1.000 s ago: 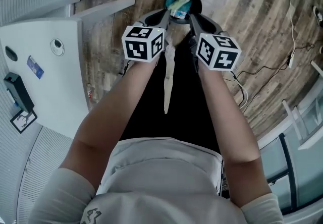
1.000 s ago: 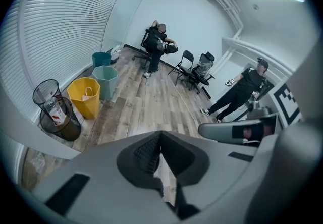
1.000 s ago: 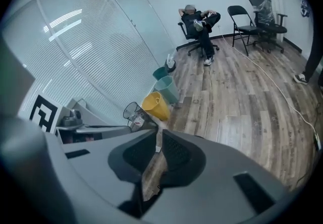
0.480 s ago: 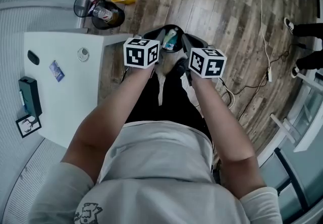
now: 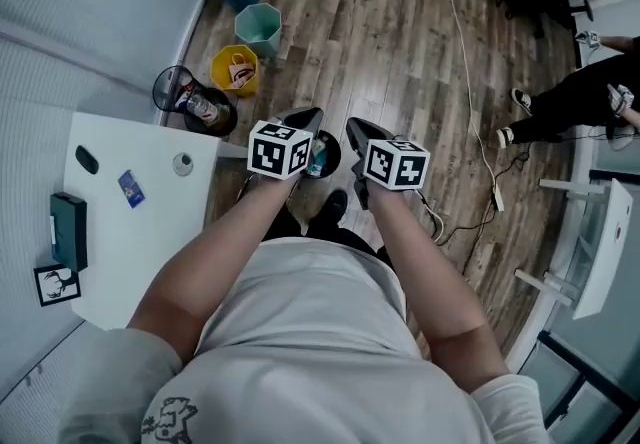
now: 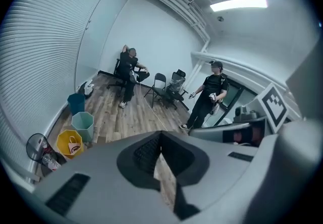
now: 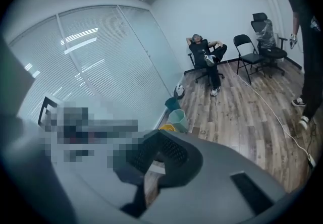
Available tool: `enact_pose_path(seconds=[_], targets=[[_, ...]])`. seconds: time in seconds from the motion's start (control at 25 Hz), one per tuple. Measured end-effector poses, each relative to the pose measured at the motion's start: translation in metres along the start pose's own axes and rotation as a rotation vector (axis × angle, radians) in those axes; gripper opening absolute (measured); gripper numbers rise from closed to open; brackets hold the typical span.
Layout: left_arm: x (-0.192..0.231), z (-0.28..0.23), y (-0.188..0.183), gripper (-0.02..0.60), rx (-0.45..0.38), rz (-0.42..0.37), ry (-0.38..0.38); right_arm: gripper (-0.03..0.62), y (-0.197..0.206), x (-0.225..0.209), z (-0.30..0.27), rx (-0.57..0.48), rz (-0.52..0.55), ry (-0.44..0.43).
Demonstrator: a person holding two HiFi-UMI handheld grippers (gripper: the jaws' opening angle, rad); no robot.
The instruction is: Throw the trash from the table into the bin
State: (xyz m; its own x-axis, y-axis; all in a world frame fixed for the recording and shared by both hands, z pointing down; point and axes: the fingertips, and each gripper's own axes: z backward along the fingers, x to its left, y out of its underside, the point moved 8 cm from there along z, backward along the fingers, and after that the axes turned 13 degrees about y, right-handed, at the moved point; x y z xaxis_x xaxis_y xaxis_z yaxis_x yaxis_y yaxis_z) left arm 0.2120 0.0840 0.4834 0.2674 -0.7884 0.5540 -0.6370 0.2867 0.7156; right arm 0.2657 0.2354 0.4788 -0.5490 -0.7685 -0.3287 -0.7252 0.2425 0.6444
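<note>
- Both grippers have risen since the earlier frame. The left gripper [image 5: 305, 119] and the right gripper [image 5: 358, 129] were down at the rim of the bin [image 5: 333, 147]. They now hang well above it, side by side and apart.
- Left gripper: jaws closed tip to tip, with nothing held. Only wood floor shows through the gap behind the tips.
- Right gripper: jaws closed in the same way, and empty.
- Arm pose: the left forearm [image 5: 215, 262] and the right forearm [image 5: 425, 272] are bare. They reach forward from the torso and converge. Both grippers point forward and downward.
- Trash [image 5: 318, 160]: lies inside the bin, which stands on the floor below and between the two grippers.
- Table [image 5: 150, 232]: white, at the left of the head view, near the bin. It bears a black box [image 5: 68, 230] and a small blue card [image 5: 130, 189].
</note>
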Motion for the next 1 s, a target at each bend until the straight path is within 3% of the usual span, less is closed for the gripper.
enact_pose_path(seconds=[0.28,0.56,0.8,1.0], targets=[[-0.010,0.024,-0.038,0.006,-0.063,-0.051,0.023,0.006,-0.043,0.017,0.018,-0.078,0.002,0.017],[0.009,0.060,-0.052,0.006,-0.094,-0.046,-0.007,0.006,-0.059,0.067,0.006,-0.094,0.060,-0.040],[0.034,0.111,-0.050,0.006,-0.153,-0.018,-0.080,0.006,-0.063,0.121,-0.016,-0.069,0.115,-0.116],[0.057,0.165,-0.034,0.006,-0.218,0.033,-0.189,0.006,-0.058,0.180,-0.040,-0.022,0.216,-0.208]])
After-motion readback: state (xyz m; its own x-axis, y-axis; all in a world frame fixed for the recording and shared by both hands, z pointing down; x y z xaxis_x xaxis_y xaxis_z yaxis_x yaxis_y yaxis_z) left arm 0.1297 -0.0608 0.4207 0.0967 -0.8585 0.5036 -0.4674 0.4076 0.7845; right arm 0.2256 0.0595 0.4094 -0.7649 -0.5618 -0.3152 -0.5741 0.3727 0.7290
